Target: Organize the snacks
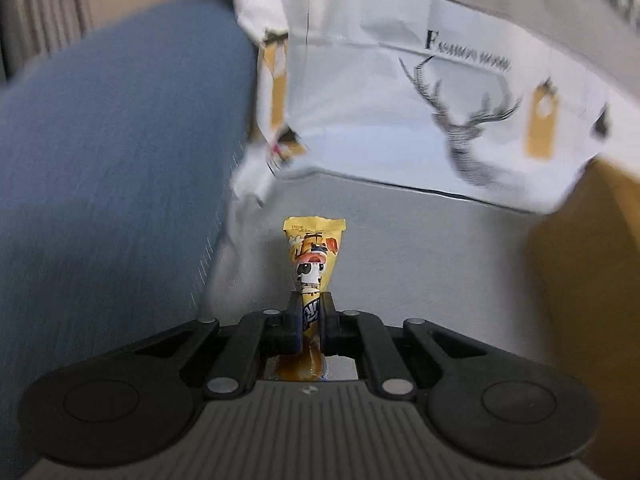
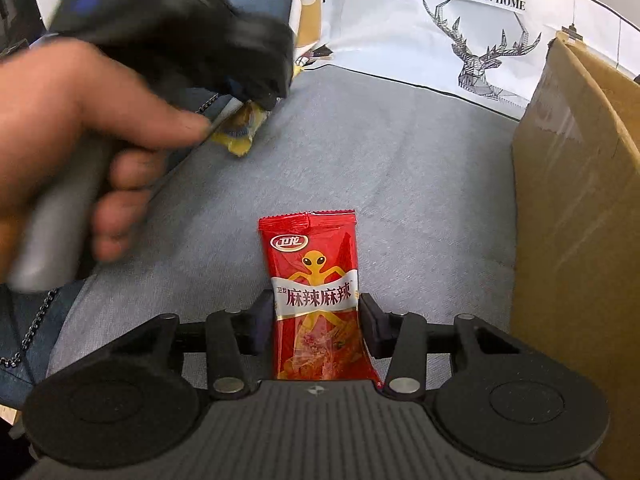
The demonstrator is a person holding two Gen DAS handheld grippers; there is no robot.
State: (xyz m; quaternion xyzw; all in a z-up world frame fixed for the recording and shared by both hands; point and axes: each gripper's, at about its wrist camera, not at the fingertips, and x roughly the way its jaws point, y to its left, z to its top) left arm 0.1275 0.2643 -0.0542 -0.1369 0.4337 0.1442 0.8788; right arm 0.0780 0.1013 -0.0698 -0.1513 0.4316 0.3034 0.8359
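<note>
My left gripper [image 1: 311, 304] is shut on a yellow snack packet [image 1: 314, 256] with a cartoon face, held edge-on above the grey cloth surface [image 1: 400, 264]. In the right wrist view the same packet [image 2: 240, 132] shows under the blurred left gripper [image 2: 256, 96] and the hand holding it. My right gripper [image 2: 318, 312] is shut on a red spicy snack packet [image 2: 314, 280], its fingers [image 2: 374, 320] pressing both long edges. The red packet points forward over the grey cloth [image 2: 400, 168].
A cardboard box [image 2: 580, 200] stands at the right; it also shows in the left wrist view [image 1: 580, 260]. A white deer-print backdrop [image 2: 480, 40] rises behind. A blue cushion [image 1: 120, 140] lies left. Denim fabric with a chain [image 2: 28, 332] is at the lower left.
</note>
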